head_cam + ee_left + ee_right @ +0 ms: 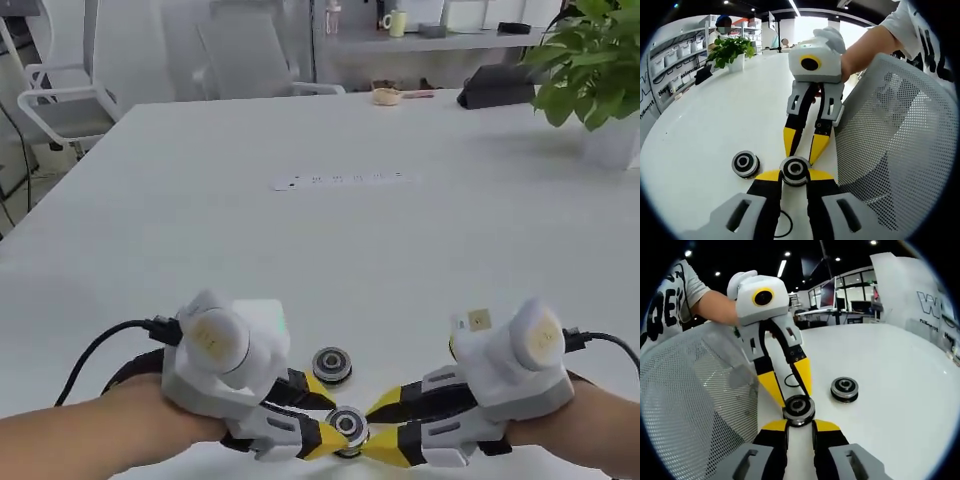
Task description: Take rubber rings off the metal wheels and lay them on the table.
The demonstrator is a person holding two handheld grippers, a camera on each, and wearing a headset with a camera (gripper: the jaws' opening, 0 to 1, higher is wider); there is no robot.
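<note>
— Where's the metal wheel (347, 425)?
— At the near edge of the counter (350, 250), caught between both tools. The left hand-held gripper (325, 415) grasps it from one side, and the right hand-held gripper (385, 426) clamps it from the other.
— And the second wheel (331, 364)?
— Lying flat on the counter just beside them, untouched.

Left gripper (328, 418), right gripper (375, 425), apparently clamped.
</note>
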